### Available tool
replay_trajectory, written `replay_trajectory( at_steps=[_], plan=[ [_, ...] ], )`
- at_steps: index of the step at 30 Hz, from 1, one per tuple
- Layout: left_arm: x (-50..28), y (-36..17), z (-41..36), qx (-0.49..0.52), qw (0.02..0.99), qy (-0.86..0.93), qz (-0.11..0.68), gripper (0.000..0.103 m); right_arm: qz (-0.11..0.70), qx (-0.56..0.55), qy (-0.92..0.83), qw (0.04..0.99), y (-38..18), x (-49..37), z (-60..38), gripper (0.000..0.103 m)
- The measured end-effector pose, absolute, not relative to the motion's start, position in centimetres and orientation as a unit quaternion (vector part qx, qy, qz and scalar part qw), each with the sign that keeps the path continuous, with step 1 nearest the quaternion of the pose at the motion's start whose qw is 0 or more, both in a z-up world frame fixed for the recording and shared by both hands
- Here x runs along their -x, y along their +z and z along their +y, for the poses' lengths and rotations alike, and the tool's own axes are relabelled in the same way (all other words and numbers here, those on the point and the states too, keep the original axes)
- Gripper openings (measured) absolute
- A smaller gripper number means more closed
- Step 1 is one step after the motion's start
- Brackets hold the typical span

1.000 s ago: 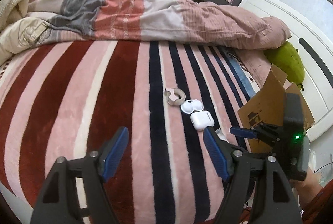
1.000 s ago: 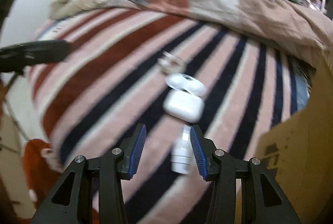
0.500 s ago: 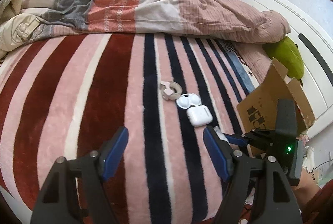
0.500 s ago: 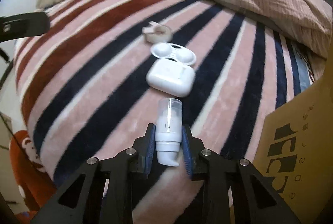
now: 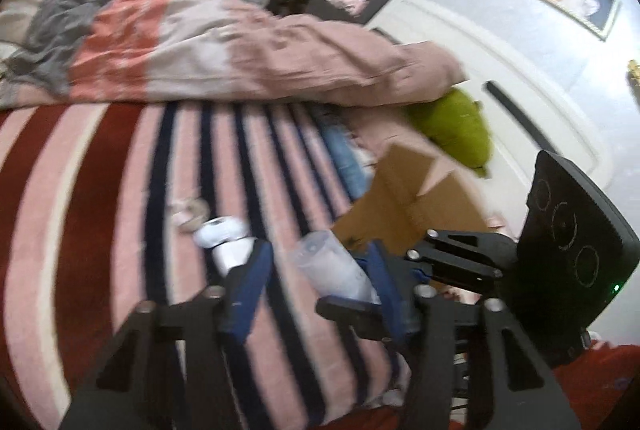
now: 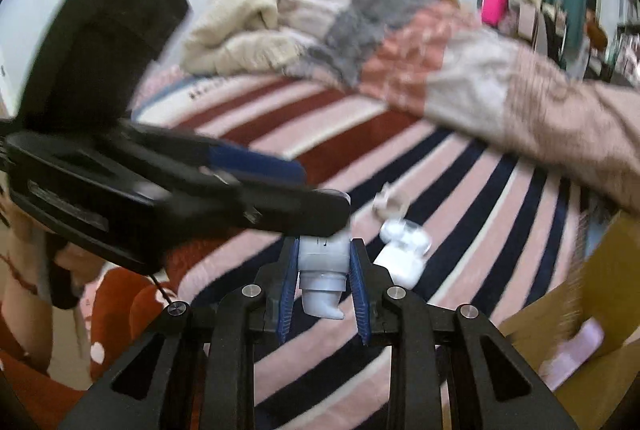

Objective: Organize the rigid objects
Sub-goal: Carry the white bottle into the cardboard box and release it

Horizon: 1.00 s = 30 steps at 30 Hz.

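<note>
White bottle (image 6: pixel 323 270) is pinched between the right gripper (image 6: pixel 324 288) pads, lifted off the striped blanket (image 5: pixel 100 190). Left gripper (image 5: pixel 316 270) jaws, just narrowing, straddle its far end; contact unclear. Beyond lie an earbud case (image 6: pixel 400 264) and tape roll (image 6: pixel 390 204); a cardboard box (image 5: pixel 412 206) borders them rightward.
</note>
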State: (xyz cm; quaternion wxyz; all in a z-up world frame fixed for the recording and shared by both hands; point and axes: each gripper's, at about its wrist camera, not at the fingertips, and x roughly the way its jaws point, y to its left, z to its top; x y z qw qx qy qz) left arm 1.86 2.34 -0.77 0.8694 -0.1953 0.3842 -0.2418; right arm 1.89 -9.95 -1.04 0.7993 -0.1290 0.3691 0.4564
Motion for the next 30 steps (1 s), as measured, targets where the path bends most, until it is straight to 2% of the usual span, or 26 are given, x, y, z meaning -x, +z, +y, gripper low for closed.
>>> replay_trajectory(
  at_steps=[3, 10, 19, 25, 27, 30],
  plan=[
    [-2.5, 0.8, 0.5, 0.202, 0.866, -0.272, 0.368, 0.032, 0.338, 0.119, 0.462, 0.812, 1.2, -1.9, -11.8, 0.02],
    [-5.1, 2.1, -5.5, 0.175, 0.86, -0.303, 0.372, 0.032, 0.315, 0.113, 0.432, 0.837, 2.9, -2.9, -16.9, 0.02],
    [-8.8, 2.4, -13.5, 0.112, 0.836, -0.347, 0.411, 0.032, 0.339, 0.078, 0.373, 0.86, 2.8, -5.1, -24.2, 0.02],
    [-10.6, 1.2, -16.9, 0.073, 0.82, -0.348, 0.449, 0.032, 0.384, 0.061, 0.341, 0.856, 1.8, -6.7, -27.1, 0.02],
    [-10.7, 0.9, -17.3, 0.062, 0.822, -0.339, 0.454, 0.034, 0.396, 0.069, 0.334, 0.853, 1.3, -6.9, -27.4, 0.02],
    [-11.0, 0.6, -17.3, 0.055, 0.825, -0.329, 0.457, 0.047, 0.412, 0.075, 0.32, 0.85, 0.6, -6.8, -27.5, 0.024]
  ],
)
